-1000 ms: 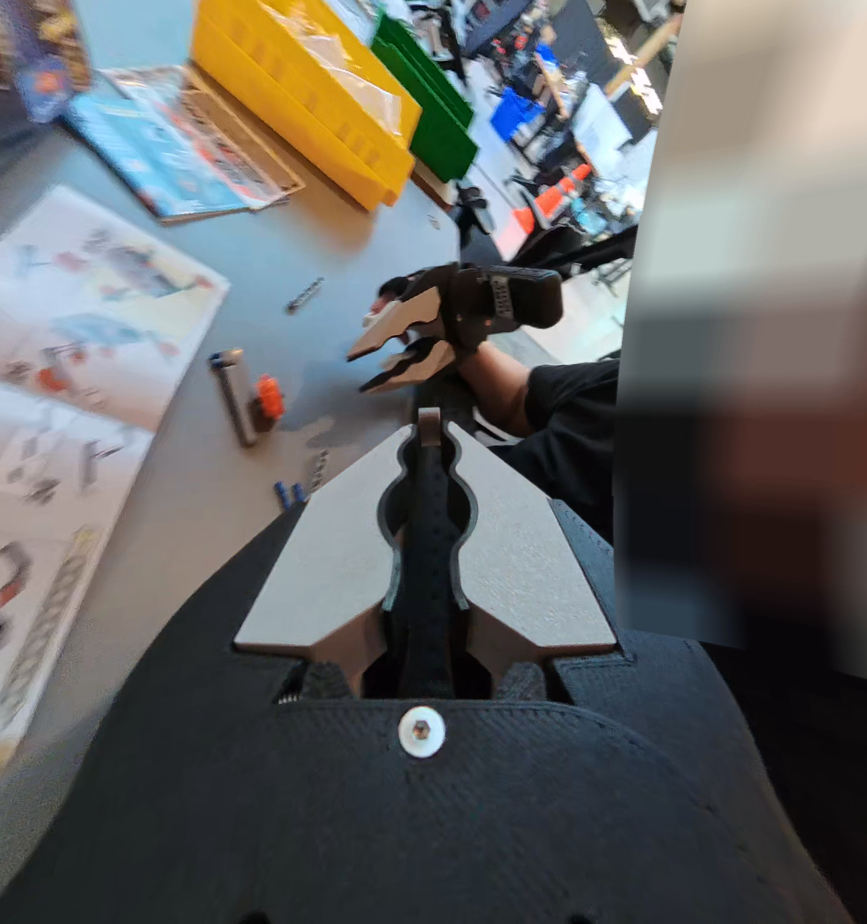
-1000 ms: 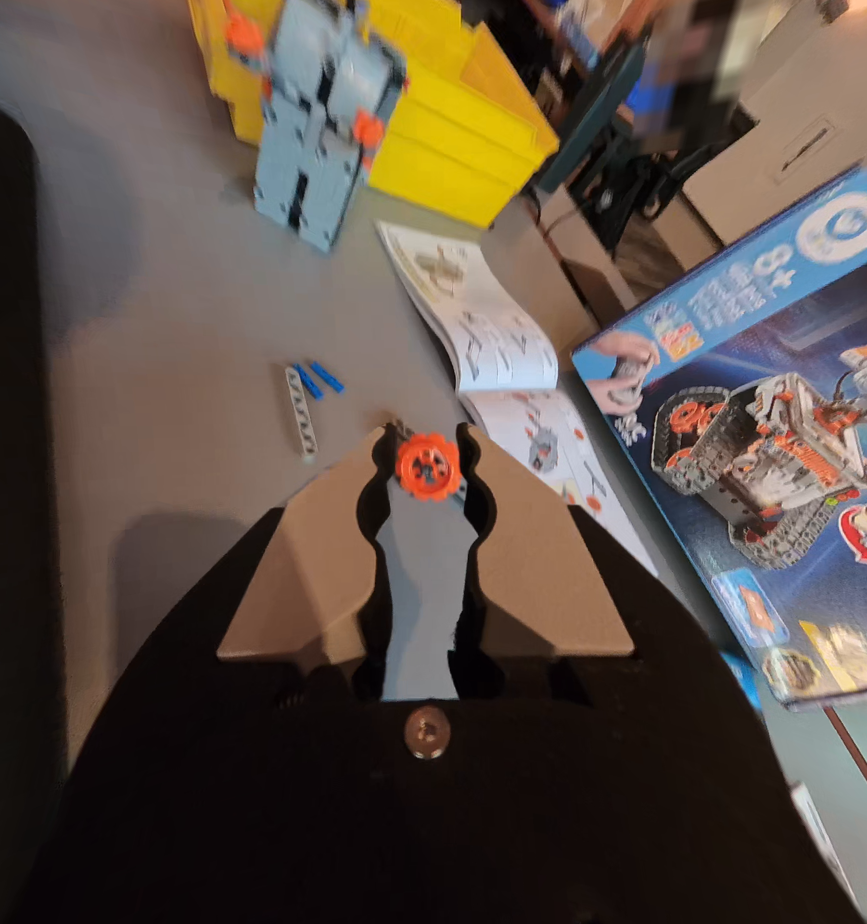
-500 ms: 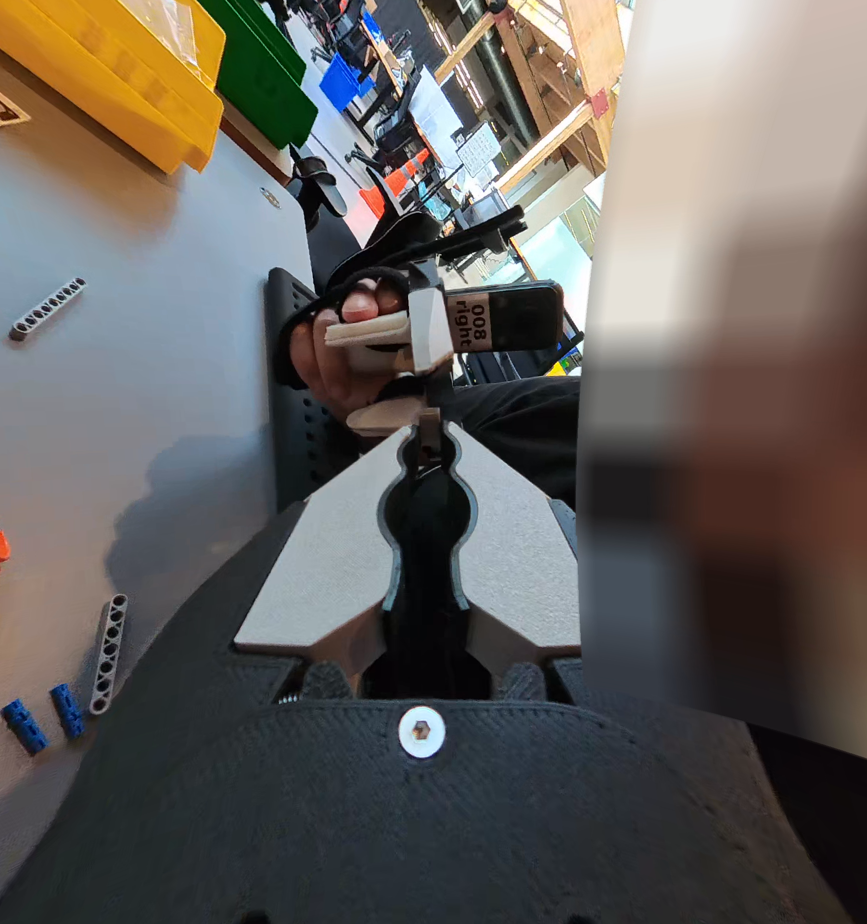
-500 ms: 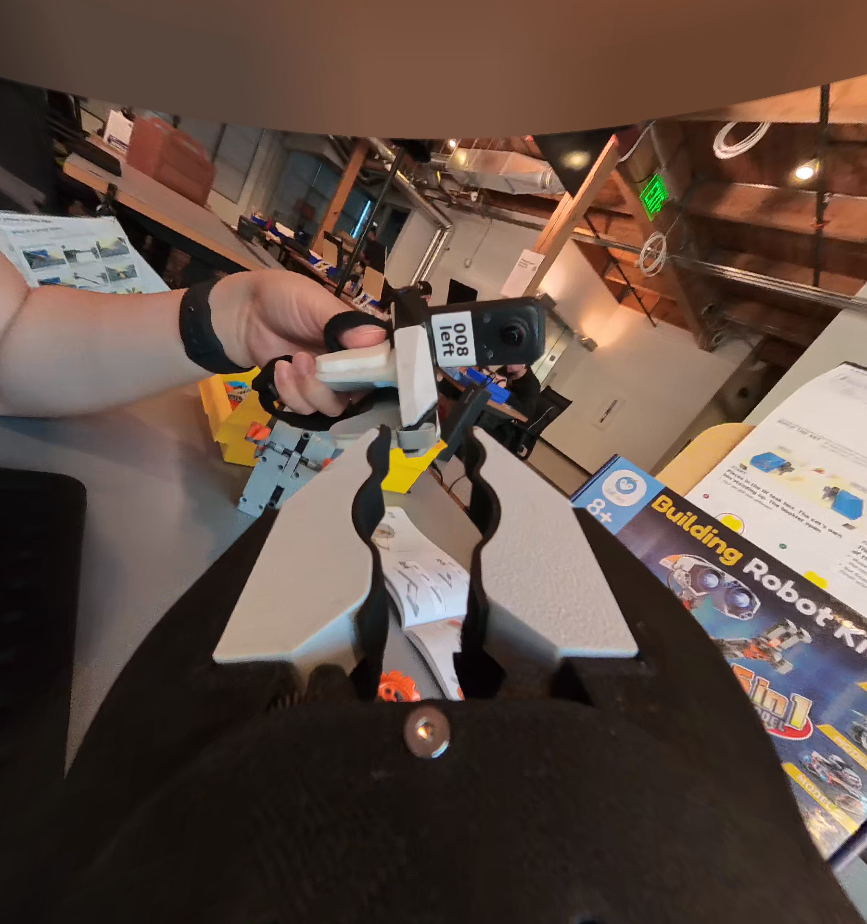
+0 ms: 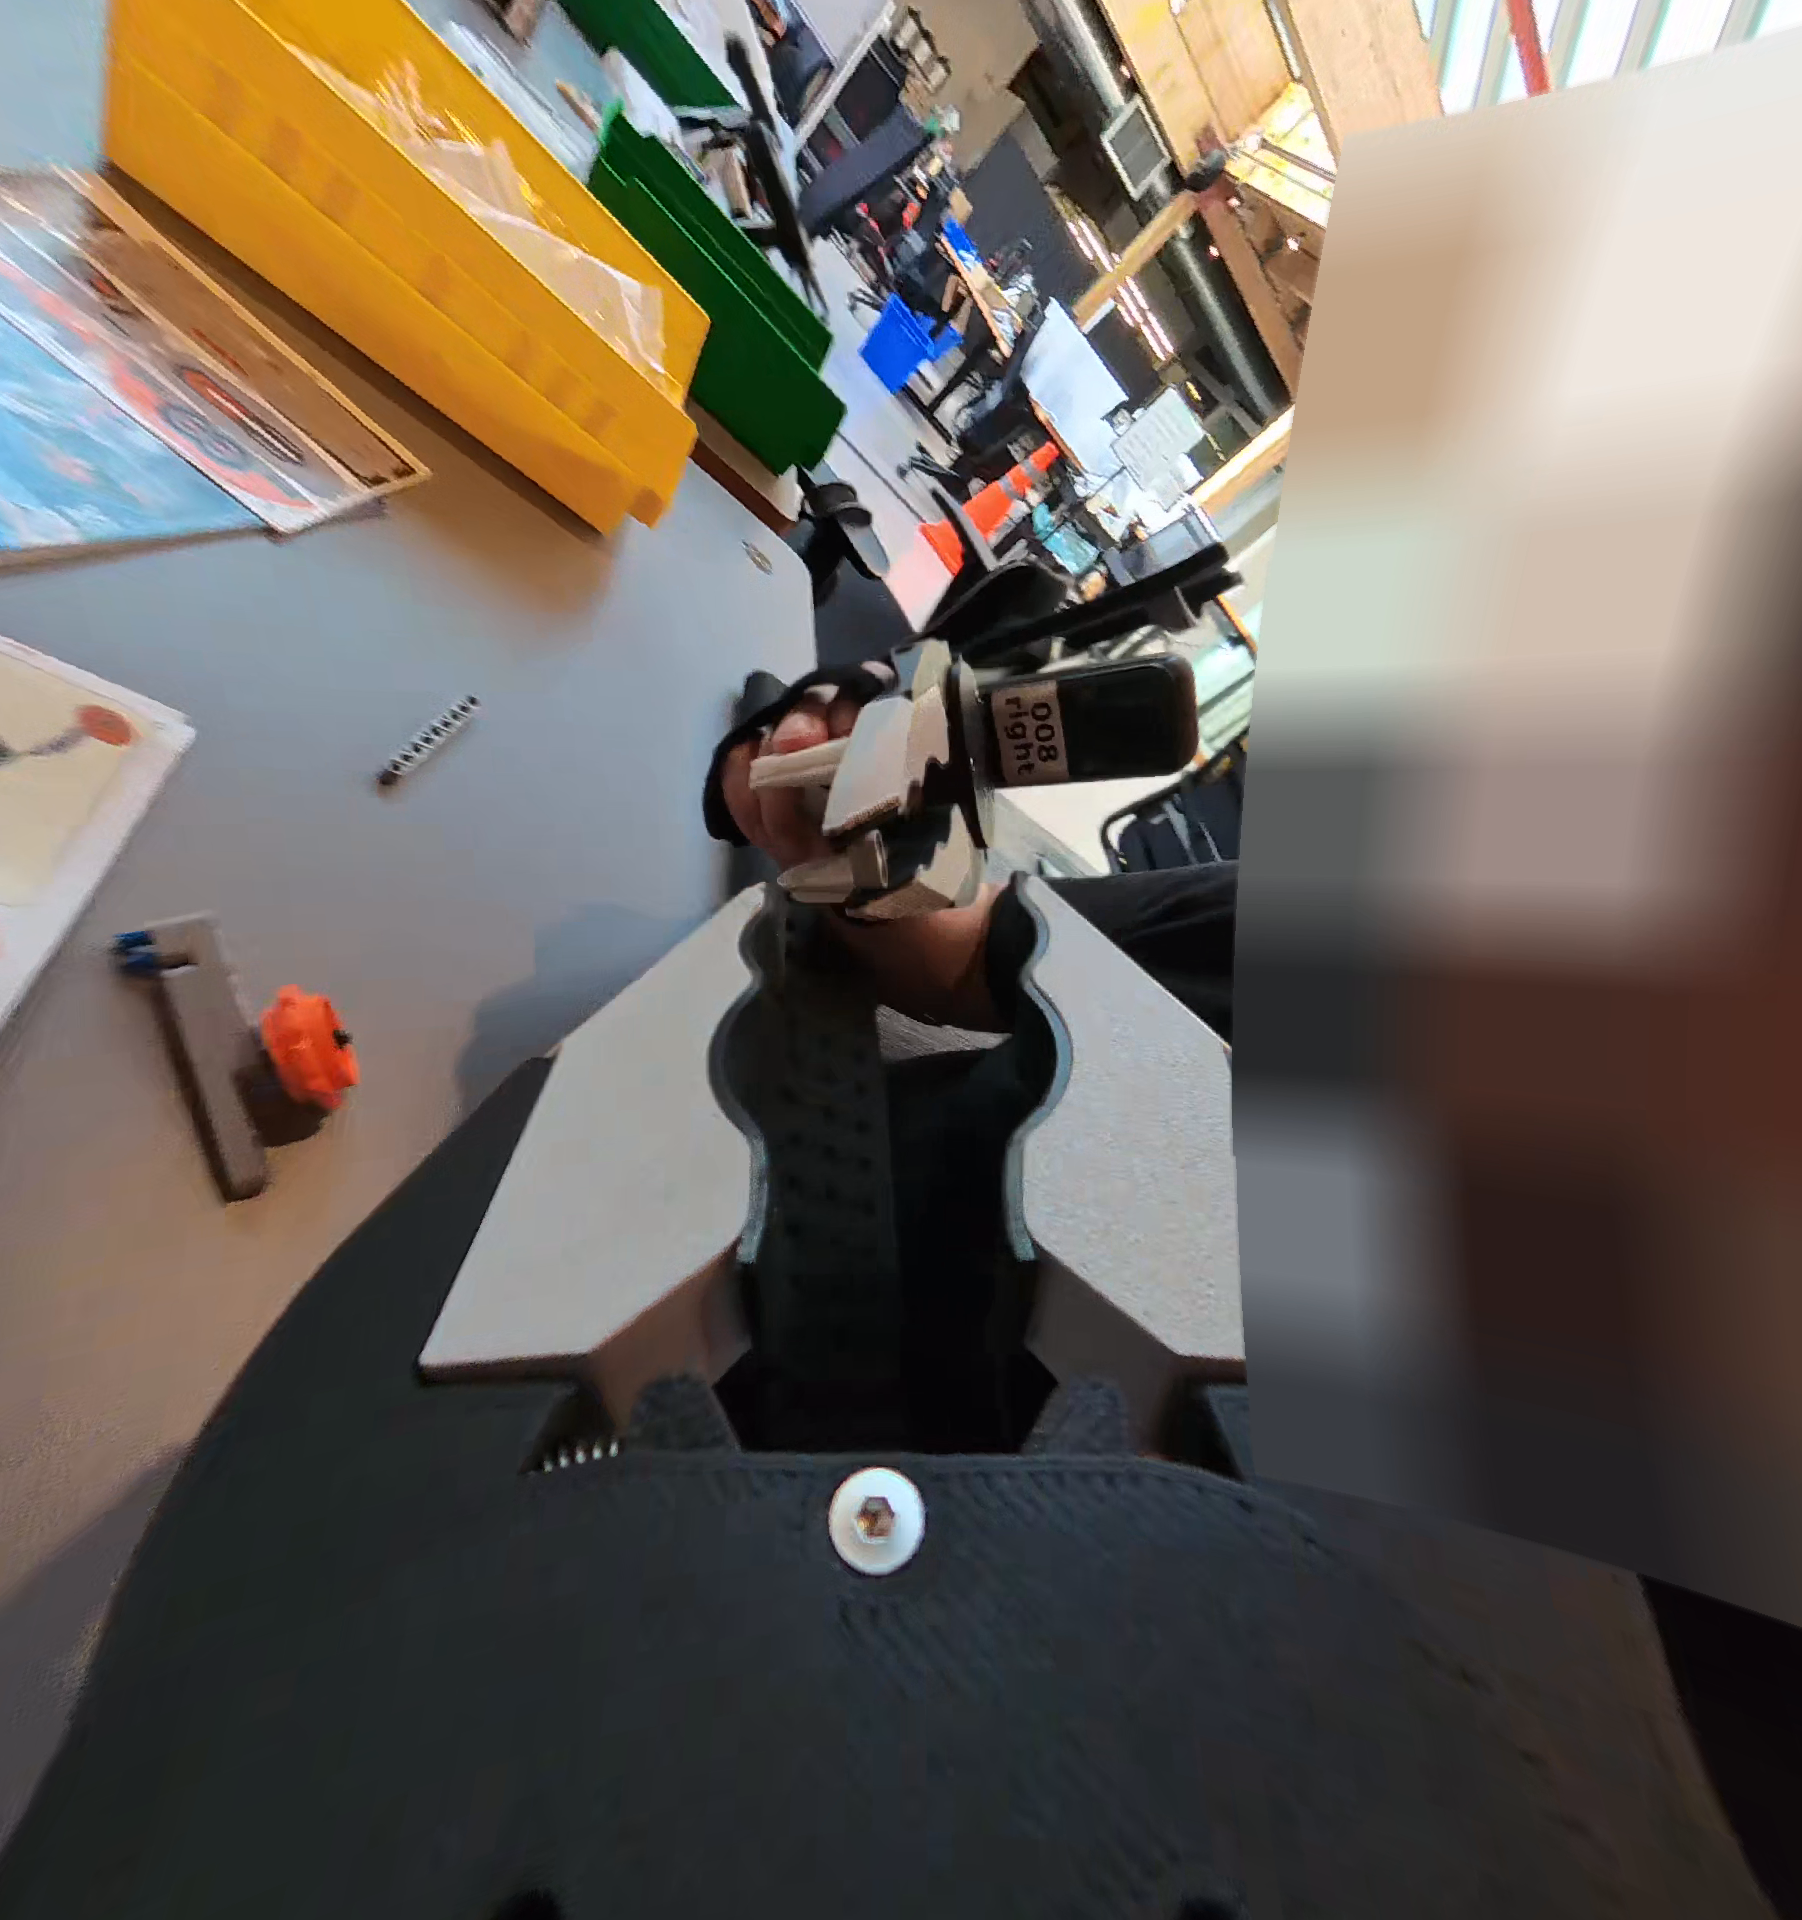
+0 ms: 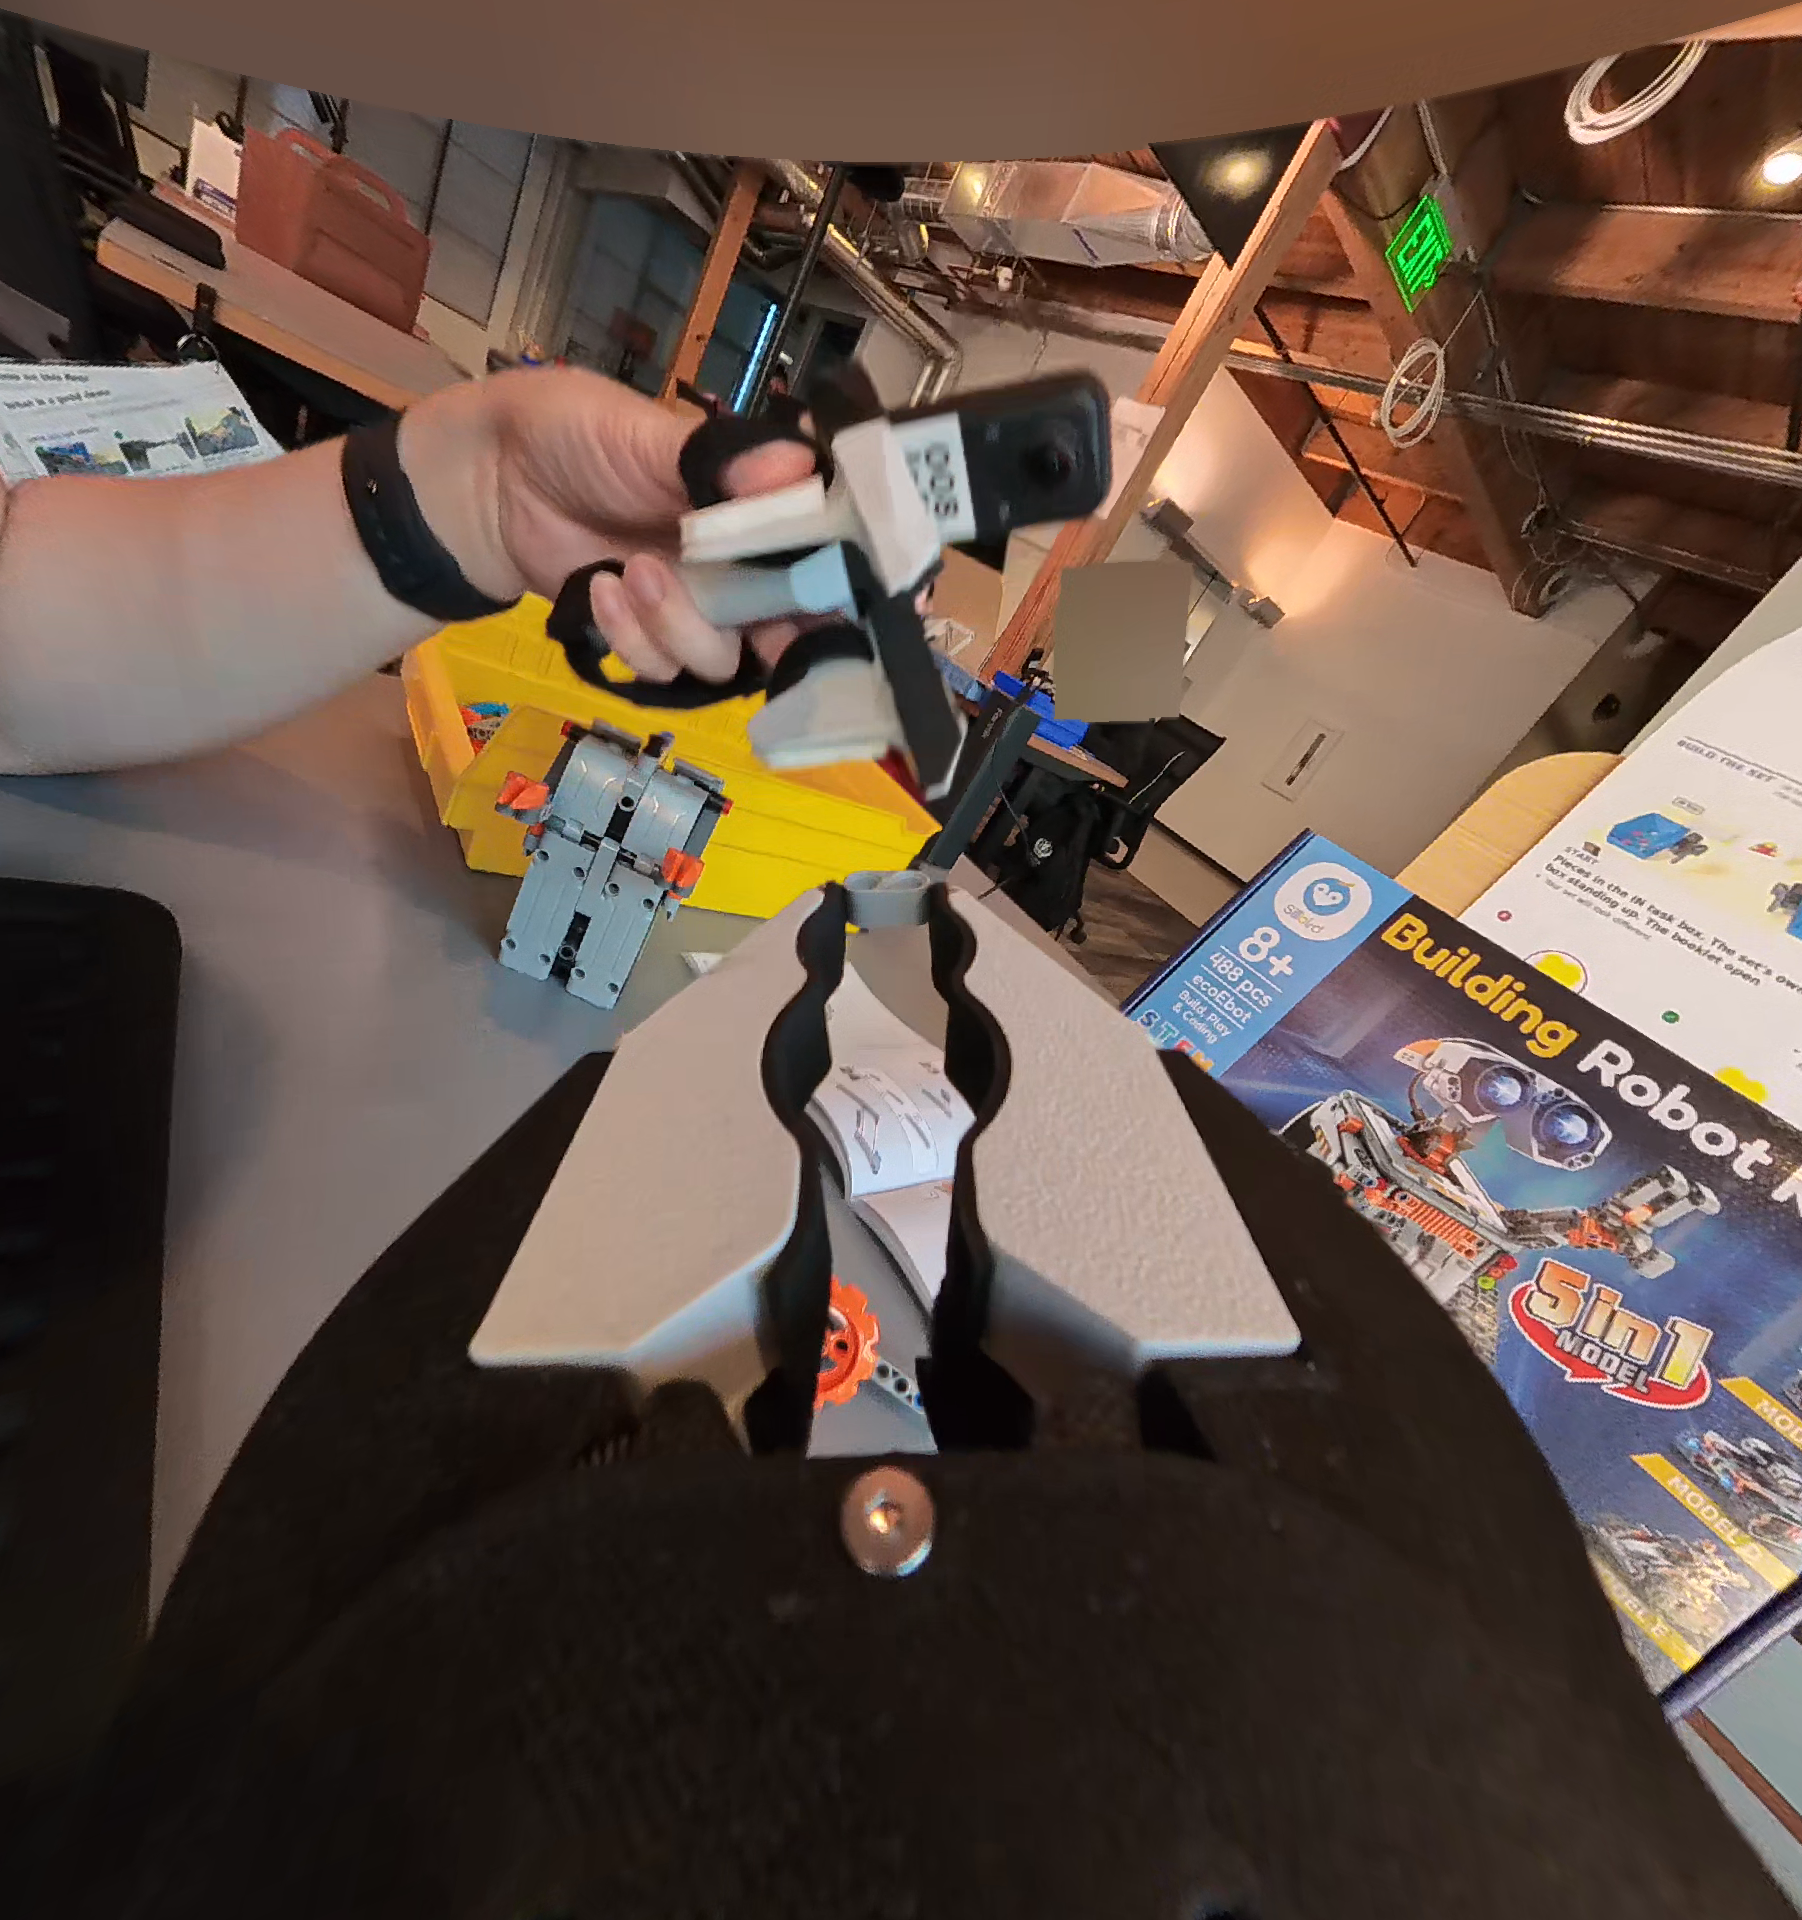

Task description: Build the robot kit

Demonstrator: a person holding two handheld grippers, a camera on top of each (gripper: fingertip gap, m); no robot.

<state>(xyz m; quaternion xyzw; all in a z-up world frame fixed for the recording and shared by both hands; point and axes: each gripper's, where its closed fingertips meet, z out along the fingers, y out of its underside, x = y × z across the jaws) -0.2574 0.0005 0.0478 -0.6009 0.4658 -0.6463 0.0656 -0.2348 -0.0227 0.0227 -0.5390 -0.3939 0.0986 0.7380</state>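
My right gripper (image 6: 886, 900) is shut on a small grey connector piece (image 6: 889, 894), held in the air above the grey table (image 6: 305, 987). My left gripper (image 5: 892, 909) is open and empty, its tips just below the right gripper (image 5: 902, 836), which a hand holds facing it. In the right wrist view the left gripper (image 6: 855, 644) is blurred, up and to the left of the piece, apart from it. A grey beam (image 5: 206, 1049) with an orange gear (image 5: 299, 1049) and blue pins (image 5: 133, 945) lies on the table to the left.
Yellow bins (image 5: 409, 281) and green bins (image 5: 731, 312) stand at the table's far side. A grey robot model (image 6: 606, 862) stands before a yellow bin (image 6: 772, 831). A kit box (image 6: 1499, 1143), an open booklet (image 6: 897, 1132) and a loose thin beam (image 5: 429, 738) lie around.
The small grey piece has passed from my left gripper to my right one. The left gripper opened and drew back; the right one shut on the piece. The left view swung back over the table.
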